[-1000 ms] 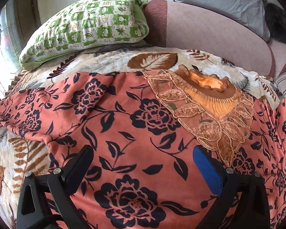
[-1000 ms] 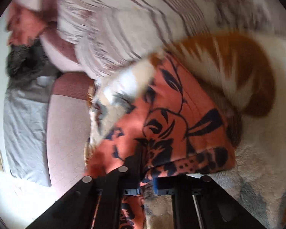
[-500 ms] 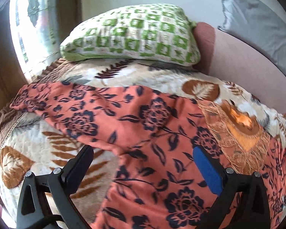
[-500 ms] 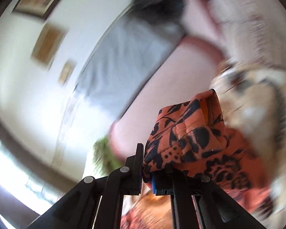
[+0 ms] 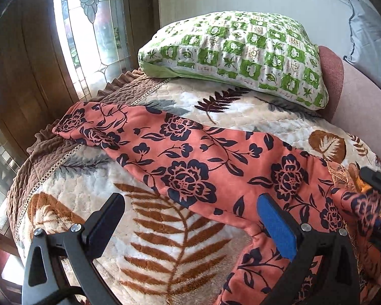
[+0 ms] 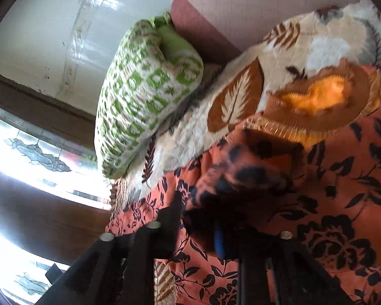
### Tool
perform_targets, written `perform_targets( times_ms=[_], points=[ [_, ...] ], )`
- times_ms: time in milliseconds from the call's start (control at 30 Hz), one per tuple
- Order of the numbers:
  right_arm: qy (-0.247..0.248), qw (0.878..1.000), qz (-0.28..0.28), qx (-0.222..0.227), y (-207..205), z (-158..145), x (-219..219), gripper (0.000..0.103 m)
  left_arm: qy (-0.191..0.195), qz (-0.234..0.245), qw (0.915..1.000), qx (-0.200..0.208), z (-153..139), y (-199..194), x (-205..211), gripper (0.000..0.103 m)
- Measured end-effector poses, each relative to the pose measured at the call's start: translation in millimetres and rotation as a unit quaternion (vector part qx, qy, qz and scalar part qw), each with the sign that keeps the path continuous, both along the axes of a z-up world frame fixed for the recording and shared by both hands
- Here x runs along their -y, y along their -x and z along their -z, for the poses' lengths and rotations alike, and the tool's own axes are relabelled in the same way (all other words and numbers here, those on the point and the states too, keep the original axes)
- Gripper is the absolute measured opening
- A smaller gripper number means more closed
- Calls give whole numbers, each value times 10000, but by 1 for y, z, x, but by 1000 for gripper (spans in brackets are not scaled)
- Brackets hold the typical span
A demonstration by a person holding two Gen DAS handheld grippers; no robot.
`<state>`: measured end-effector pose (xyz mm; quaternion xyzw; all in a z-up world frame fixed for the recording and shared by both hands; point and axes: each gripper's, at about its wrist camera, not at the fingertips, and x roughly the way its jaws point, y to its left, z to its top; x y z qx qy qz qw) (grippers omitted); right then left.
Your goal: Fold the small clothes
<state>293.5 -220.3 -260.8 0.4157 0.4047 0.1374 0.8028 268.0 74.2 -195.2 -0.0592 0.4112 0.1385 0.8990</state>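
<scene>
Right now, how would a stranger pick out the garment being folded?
Find the quilted leaf-print bedspread under the green checked pillow. Across it lies the orange garment; only it has dark navy roses and a gold lace collar.

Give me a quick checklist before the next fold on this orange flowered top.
1. Right hand-held gripper shut on the top: ok.
2. Left hand-held gripper open, nothing in it: ok.
3. Left sleeve lying flat on the blanket: ok.
4. Sleeve apart from the pillow: ok.
5. Collar lying flat: cannot tell, blurred.
</scene>
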Motion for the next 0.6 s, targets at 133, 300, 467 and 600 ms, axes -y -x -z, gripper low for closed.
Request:
perform_targets(
  times_ms=[133, 300, 467, 600],
  points=[
    [-607, 9976, -263, 220, 14, 6, 14, 95, 45, 50, 10000, -28, 1, -5, -1, 103],
    [-46, 9974, -224, 688, 62, -22, 59, 94, 61, 252, 9997, 31, 0, -7, 12, 103],
    [322, 9962, 481, 652, 113, -37, 130, 93, -9, 1060, 9937, 360, -7, 1, 56, 103],
    [252, 9955, 793, 463, 152, -19, 177, 93, -230, 2043, 9773, 505, -9, 14, 109, 103]
  ],
)
